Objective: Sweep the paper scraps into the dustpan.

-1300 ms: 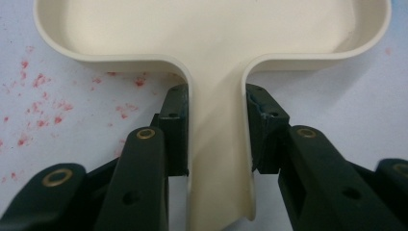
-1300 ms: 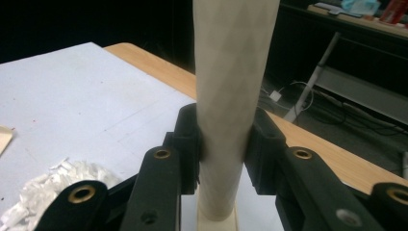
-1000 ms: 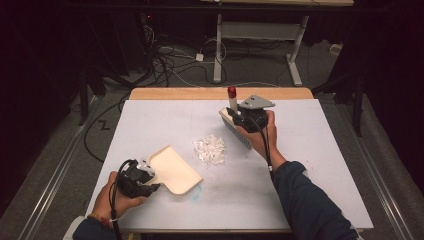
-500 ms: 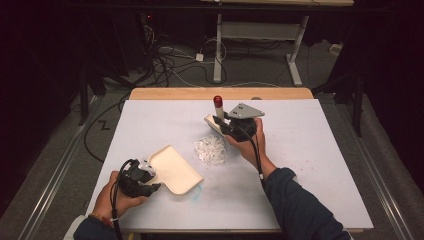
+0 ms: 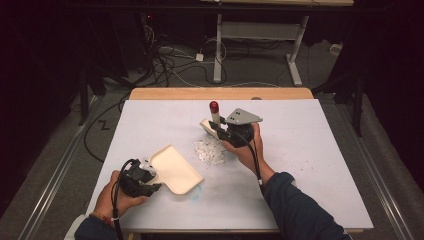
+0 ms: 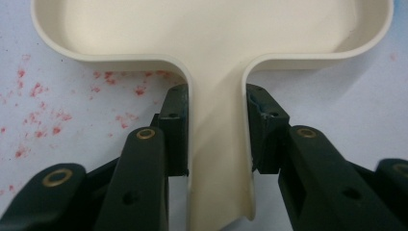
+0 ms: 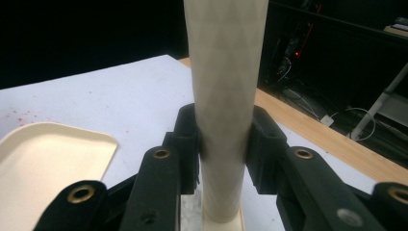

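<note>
Your left gripper is clenched on the stem of the cream dustpan; in the left gripper view both pads press the handle from either side, and the pan lies flat on the white table, near its front-left corner. Your right gripper is clamped on the pale handle of a small brush with a red cap on top, standing roughly upright with its head on the table. The pile of white scraps lies at about 7 o'clock from the brush head, just beside it, and at about 2 o'clock from the dustpan's open lip, a little apart from it.

Risks noted:

- Scatter. The scraps look light and loose. A quick or long stroke is likely to flick them past the pan instead of into it.
- Pan shift. You hold the pan only by its narrow stem. If the brush pushes the pile hard against the lip, the pan may pivot or slide back, and scraps would slip underneath.
- Lip gap. Should the front edge lift off the table, thin pieces would pass beneath it.
- Brush roll. The handle is round and smooth; it could twist between the pads under side load.
- Residue. Red specks mark the table beside the pan; the brush could smear them.
</note>
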`<action>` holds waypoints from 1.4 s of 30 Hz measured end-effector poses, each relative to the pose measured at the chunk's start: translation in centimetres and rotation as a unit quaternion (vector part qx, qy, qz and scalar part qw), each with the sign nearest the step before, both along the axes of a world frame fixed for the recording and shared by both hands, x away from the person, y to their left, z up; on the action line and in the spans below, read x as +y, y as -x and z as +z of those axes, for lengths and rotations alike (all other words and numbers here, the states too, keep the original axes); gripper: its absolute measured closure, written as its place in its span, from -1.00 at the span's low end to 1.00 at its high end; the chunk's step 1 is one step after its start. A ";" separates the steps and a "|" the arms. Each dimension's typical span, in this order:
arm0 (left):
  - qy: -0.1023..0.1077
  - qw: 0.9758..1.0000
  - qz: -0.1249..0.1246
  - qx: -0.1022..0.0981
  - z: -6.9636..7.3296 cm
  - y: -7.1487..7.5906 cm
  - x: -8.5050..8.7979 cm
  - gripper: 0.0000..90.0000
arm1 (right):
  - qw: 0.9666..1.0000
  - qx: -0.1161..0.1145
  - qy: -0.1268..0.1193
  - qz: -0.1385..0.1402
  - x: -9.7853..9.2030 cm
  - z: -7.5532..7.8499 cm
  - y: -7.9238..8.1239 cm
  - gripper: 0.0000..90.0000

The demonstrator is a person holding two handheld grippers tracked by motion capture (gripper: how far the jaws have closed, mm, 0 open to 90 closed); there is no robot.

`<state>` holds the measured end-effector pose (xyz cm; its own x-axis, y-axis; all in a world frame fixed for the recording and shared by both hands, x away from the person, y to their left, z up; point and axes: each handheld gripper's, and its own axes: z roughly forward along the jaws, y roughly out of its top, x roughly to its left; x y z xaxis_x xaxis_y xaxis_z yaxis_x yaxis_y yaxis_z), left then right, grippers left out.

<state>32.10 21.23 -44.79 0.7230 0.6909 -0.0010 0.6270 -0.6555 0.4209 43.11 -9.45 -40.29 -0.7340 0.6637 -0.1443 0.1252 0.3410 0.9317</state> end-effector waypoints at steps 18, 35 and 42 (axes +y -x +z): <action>-0.014 1.000 -0.016 0.014 0.5 -1.3 -1.0 0.41 | 1.000 -0.006 -0.020 0.023 1.7 -0.6 1.6 0.55; -0.018 1.000 -0.018 0.017 0.2 -1.3 -1.6 0.41 | 0.997 -0.006 -0.032 0.071 4.1 -0.6 3.8 0.56; -0.019 1.000 -0.019 0.015 0.1 -1.2 -1.8 0.41 | 0.994 0.001 -0.037 0.105 5.7 -0.2 4.6 0.57</action>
<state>33.34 19.44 -44.64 0.7491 0.6624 0.0031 0.6129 -0.6948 0.3763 38.52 -3.80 -40.49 -0.8577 0.5043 -0.0996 0.0599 0.2904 0.9550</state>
